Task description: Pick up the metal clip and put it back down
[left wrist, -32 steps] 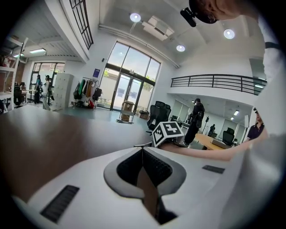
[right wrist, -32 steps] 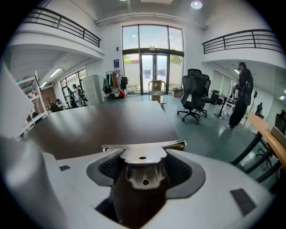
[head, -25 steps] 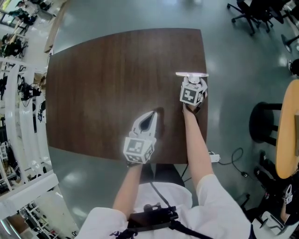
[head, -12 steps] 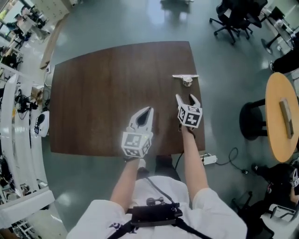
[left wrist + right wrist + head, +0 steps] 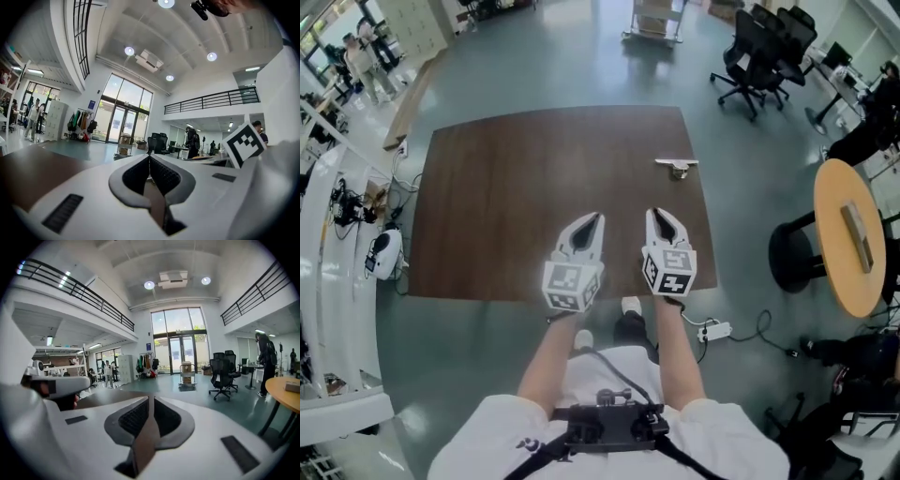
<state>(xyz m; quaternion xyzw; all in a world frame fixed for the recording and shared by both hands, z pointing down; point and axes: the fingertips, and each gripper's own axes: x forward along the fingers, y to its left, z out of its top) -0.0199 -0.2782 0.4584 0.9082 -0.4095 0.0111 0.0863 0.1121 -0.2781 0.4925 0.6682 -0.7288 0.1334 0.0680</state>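
Head view: the metal clip [image 5: 677,166] lies on the brown surface [image 5: 506,187] near its far right edge. It is well apart from the left gripper [image 5: 597,218] and right gripper [image 5: 653,215], which hover side by side above the near edge.

Left gripper view: the left gripper [image 5: 149,157] has its jaws together, tips touching, nothing between them.

Right gripper view: the right gripper [image 5: 151,399] has just been closing its jaws; the tips meet on nothing.

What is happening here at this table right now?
A person holds tongs in each hand over the near part of a brown table. The metal clip lies alone on the table near its right edge, touched by neither. The left tongs are shut and empty; the right tongs have just been closing, with nothing between them.
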